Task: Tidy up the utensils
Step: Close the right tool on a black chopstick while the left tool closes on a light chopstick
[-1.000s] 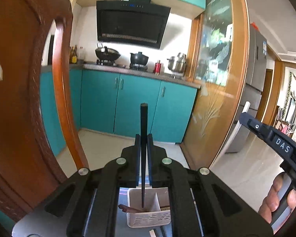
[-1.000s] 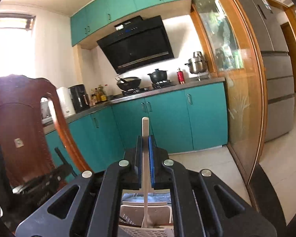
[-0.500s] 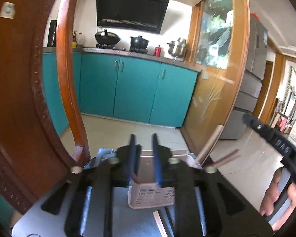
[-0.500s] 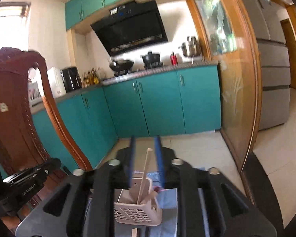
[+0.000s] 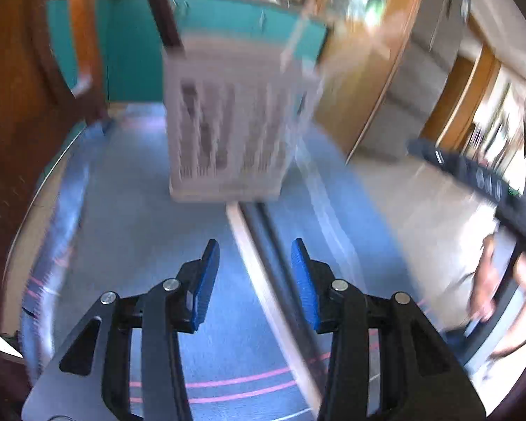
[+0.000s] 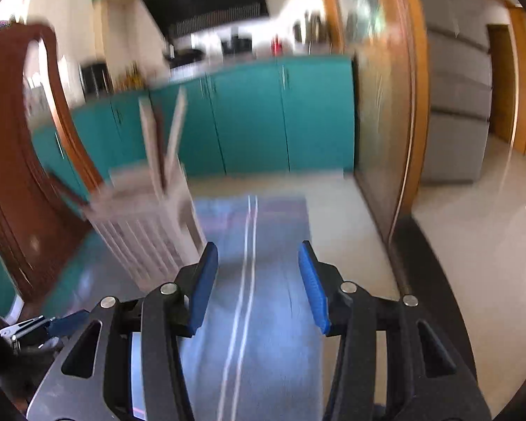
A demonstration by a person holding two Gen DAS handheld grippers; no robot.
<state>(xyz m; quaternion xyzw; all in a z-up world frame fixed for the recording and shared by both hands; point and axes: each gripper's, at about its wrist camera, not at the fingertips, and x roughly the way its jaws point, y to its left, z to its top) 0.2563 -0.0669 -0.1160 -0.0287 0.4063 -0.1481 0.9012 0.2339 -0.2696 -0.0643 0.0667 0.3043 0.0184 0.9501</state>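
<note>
Change: both grippers released chopsticks into the white basket (image 5: 228,122) and now sit lower, over the blue mat (image 5: 140,210).
Left gripper (image 5: 255,263): jaws have just been opening, about half apart; nothing gripped, though a pale chopstick (image 5: 263,280) and a dark one lie on the mat between them.
Right gripper (image 6: 257,270): jaws just opened, about half apart, empty.
Basket: upright near the mat's far edge, chopsticks standing in it.
Image quality: motion blur.

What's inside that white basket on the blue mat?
Chopsticks stand in the white basket, pale ones and a dark one, sticking out above its rim. Their lower ends are hidden by its slotted walls and blur.
</note>
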